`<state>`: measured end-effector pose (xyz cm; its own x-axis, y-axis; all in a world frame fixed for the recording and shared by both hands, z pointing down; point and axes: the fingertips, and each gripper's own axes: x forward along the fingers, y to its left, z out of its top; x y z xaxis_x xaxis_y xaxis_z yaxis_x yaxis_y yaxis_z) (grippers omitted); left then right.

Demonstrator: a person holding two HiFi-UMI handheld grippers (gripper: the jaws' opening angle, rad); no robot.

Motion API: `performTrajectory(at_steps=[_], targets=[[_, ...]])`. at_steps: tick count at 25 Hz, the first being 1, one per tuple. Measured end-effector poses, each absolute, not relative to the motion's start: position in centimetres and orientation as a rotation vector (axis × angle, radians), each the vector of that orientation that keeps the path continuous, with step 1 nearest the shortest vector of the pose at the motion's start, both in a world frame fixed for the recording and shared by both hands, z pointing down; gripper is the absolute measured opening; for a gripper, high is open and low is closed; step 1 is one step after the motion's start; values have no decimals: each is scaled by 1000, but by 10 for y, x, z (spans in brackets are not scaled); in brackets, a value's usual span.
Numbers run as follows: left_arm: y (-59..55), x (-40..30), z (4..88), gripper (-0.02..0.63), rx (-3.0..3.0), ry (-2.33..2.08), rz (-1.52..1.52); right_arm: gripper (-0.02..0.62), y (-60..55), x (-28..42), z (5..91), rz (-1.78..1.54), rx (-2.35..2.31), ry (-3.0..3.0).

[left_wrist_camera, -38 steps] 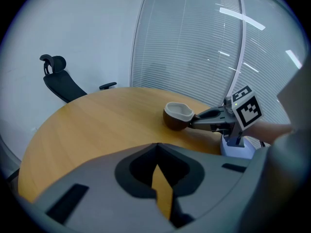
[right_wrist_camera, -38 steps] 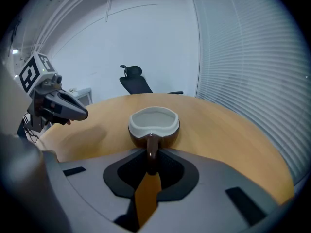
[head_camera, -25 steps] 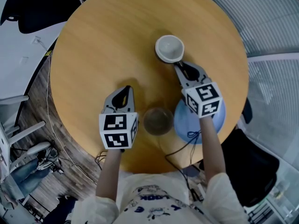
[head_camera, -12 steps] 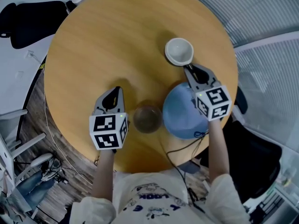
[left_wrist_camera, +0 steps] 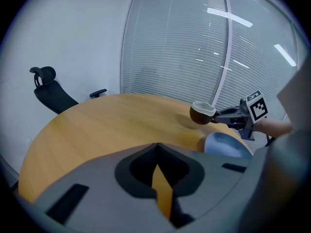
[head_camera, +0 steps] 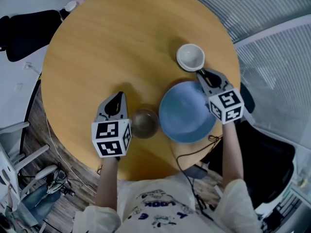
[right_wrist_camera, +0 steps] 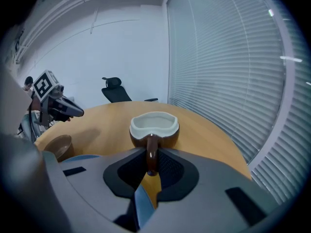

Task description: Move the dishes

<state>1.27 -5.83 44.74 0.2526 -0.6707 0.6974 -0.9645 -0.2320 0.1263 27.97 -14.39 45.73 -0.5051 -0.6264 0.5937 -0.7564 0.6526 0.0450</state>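
My right gripper is shut on the handle of a brown cup with a white inside. The cup hangs a little above the round wooden table, with its shadow beneath it. In the right gripper view the handle stands upright between the jaws of my right gripper. A blue plate lies just below and left of that gripper. A small brown bowl sits left of the plate. My left gripper is shut and empty, left of the bowl.
A black office chair stands beyond the table's far side, and another dark chair at the upper left. Window blinds run along the right. Cables hang off the near table edge by the plate.
My right gripper has carried the cup to the right, toward the table's right edge, uncovering most of the blue plate. The left gripper has shifted slightly and stays shut.
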Motion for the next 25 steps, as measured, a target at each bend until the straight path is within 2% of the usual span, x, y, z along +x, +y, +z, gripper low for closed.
performTrajectory(at_steps=[25], targets=[[-60, 8, 459, 3, 1919, -1516, 762, 44, -157, 290, 500, 214, 678, -2377]])
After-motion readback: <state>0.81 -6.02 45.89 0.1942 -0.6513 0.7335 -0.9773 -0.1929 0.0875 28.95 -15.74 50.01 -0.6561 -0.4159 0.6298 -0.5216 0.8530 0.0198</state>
